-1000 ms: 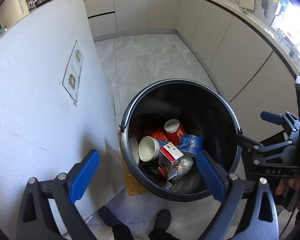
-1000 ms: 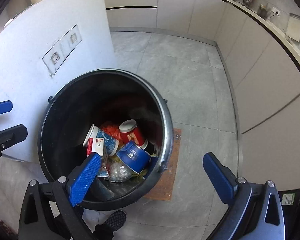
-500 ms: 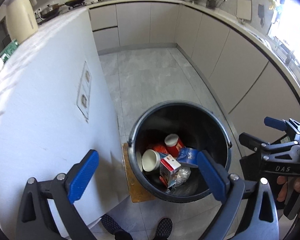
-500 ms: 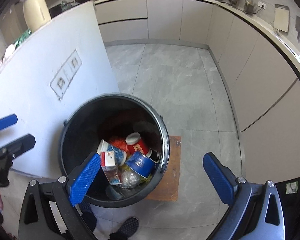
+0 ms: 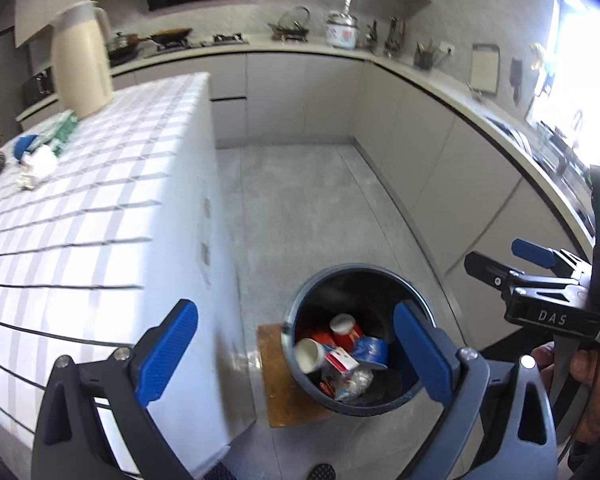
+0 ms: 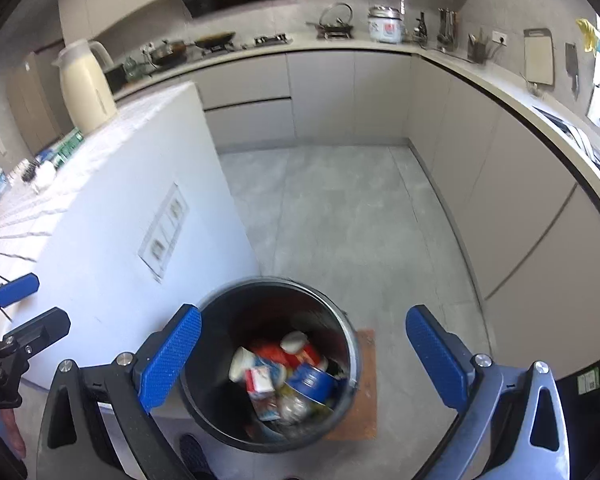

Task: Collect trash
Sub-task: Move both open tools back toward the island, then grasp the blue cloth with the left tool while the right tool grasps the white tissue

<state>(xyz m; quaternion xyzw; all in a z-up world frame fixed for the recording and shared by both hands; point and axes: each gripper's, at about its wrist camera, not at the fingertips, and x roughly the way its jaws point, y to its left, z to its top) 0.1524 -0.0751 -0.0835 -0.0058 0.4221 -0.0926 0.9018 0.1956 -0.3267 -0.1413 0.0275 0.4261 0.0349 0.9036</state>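
Claw-wise, both my left claw (image 5: 296,354) and right claw (image 6: 304,360) gape empty above the trash bin (image 5: 300,312); next I fetch scraps (image 5: 36,162) from the table (image 5: 100,208), upper left.

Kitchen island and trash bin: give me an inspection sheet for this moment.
Surface: white checked island top, sunlit.
Job's things: black trash bin on the floor beside the island, holding cups, a carton and wrappers; small items left on the island's far end.
Clutter: cream jug on the island.
Grippers: left gripper and right gripper open, empty, above the bin.
Cables: thin cable by the person's hand.
Surroundings: grey cabinets, tiled floor, brown mat under the bin.
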